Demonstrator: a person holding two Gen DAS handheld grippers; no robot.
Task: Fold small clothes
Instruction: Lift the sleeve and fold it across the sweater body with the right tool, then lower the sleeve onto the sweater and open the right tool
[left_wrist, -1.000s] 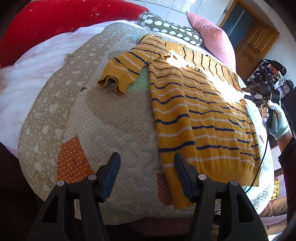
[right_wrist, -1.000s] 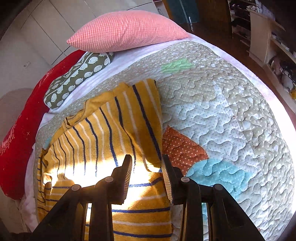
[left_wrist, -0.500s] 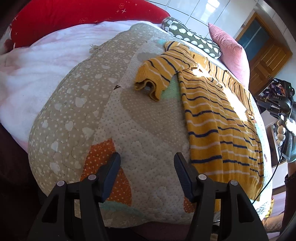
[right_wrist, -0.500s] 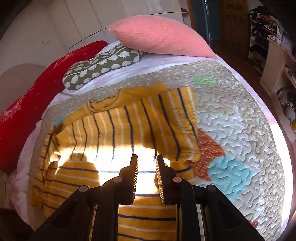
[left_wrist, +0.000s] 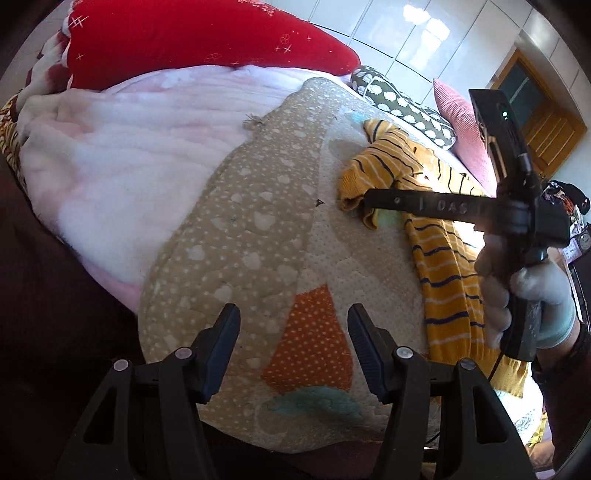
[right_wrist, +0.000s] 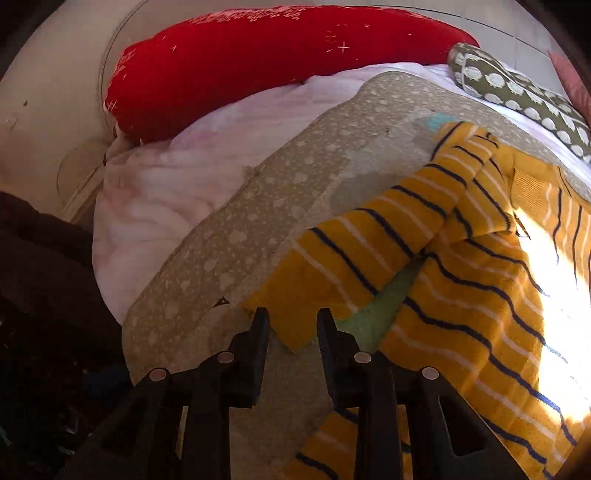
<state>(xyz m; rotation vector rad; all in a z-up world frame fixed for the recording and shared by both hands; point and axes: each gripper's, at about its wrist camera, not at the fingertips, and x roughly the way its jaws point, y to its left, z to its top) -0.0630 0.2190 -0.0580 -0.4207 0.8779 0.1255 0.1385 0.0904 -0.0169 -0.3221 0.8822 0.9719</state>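
Observation:
A yellow sweater with navy and white stripes (right_wrist: 480, 288) lies flat on a patchwork quilt (right_wrist: 266, 206); it also shows in the left wrist view (left_wrist: 443, 266). Its left sleeve (right_wrist: 354, 247) lies folded outward, cuff toward me. My right gripper (right_wrist: 292, 321) is open, its jaws on either side of the sleeve cuff (right_wrist: 291, 332), not closed on it. In the left wrist view the right gripper (left_wrist: 373, 201) reaches over that cuff, held by a gloved hand (left_wrist: 524, 295). My left gripper (left_wrist: 293, 343) is wide open and empty above the quilt's near edge, left of the sweater.
A red pillow (left_wrist: 207, 40) and a pink blanket (left_wrist: 129, 155) lie at the far left of the bed. A green dotted pillow (left_wrist: 402, 107) and a pink pillow (left_wrist: 461, 125) sit at the head. A wooden door (left_wrist: 546, 125) is beyond.
My right gripper swung from the sweater's right side across to the left sleeve cuff and opened a little. My left gripper drifted left, away from the sweater hem.

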